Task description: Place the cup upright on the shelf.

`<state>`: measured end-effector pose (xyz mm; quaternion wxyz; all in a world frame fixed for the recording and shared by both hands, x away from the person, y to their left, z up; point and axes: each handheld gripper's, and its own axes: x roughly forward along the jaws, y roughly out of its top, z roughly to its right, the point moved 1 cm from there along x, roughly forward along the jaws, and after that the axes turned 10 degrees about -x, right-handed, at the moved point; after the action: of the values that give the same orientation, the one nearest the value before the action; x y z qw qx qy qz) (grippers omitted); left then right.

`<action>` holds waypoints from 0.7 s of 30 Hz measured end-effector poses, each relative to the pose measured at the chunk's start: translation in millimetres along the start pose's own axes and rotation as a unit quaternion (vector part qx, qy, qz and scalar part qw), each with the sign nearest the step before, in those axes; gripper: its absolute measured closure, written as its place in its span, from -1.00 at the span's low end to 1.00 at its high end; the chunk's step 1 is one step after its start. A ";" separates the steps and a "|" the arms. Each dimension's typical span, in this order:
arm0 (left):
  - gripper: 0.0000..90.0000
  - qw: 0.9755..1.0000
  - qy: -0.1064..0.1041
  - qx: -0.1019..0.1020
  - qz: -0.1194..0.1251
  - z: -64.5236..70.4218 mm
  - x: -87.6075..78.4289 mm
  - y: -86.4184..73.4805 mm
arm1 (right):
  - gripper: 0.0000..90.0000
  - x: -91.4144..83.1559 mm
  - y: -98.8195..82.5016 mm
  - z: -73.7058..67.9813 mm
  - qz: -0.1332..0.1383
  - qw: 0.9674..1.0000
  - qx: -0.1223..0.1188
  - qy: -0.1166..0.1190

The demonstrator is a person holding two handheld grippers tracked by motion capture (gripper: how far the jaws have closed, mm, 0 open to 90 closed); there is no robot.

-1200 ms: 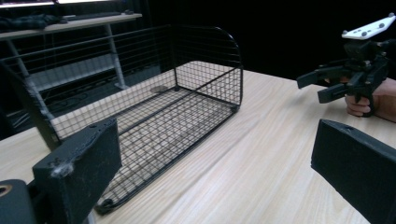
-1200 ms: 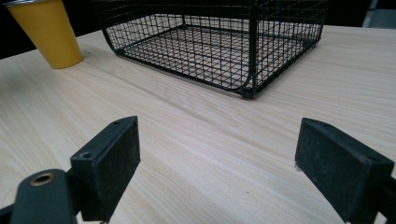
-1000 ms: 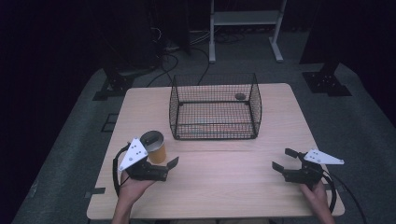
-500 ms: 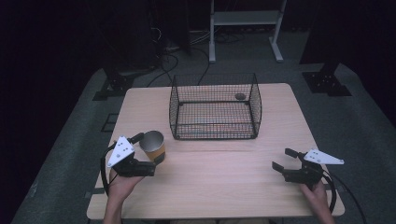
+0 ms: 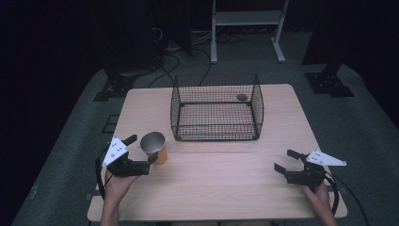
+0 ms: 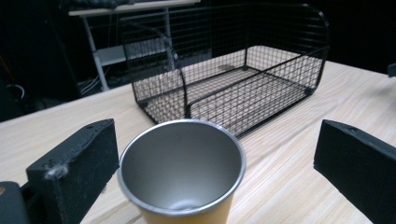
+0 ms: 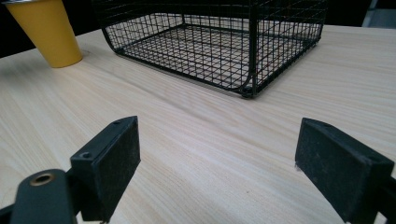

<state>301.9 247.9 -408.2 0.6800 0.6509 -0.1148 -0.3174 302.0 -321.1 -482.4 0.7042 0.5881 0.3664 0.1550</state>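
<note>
A yellow cup (image 5: 154, 146) with a steel inside stands upright on the wooden table (image 5: 221, 188), left of the middle. My left gripper (image 5: 142, 149) is open, with one jaw on either side of the cup (image 6: 182, 170); the jaws stand apart from its wall. Behind the cup sits a black wire basket (image 5: 217, 108), open at the top, with a small dark thing (image 5: 242, 97) on its floor at the back right. My right gripper (image 5: 287, 160) hovers open over bare table near the front right, facing the basket (image 7: 219, 37) and the cup (image 7: 46, 30).
A white metal stand (image 5: 244, 23) and cables lie on the dark floor beyond the table's far edge. Bare wood stretches between the two grippers along the table's front half. A person's hand (image 5: 115, 188) holds the left gripper, another hand (image 5: 320, 200) the right.
My left gripper has drawn back to the left and swung round from beside the cup, so its open jaws now bracket the cup. The right gripper has stayed still.
</note>
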 end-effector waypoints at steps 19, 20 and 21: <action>-1.00 0.999 0.023 -0.018 -0.038 -16.9 12.9 -18.9 | -0.71 0.2 0.0 0.0 -0.001 1.000 -0.001 0.000; -1.00 0.999 0.023 -0.019 -0.042 -17.8 13.8 -20.0 | -0.71 0.2 0.0 0.0 -0.001 1.000 -0.001 0.000; -1.00 0.999 0.022 -0.021 -0.045 -18.3 14.7 -20.7 | -0.71 0.2 0.0 -0.1 -0.001 1.000 -0.002 0.000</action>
<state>317.8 255.2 -434.2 0.6810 0.6478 -0.0641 -0.3355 302.1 -320.9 -482.4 0.7053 0.5866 0.3667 0.1551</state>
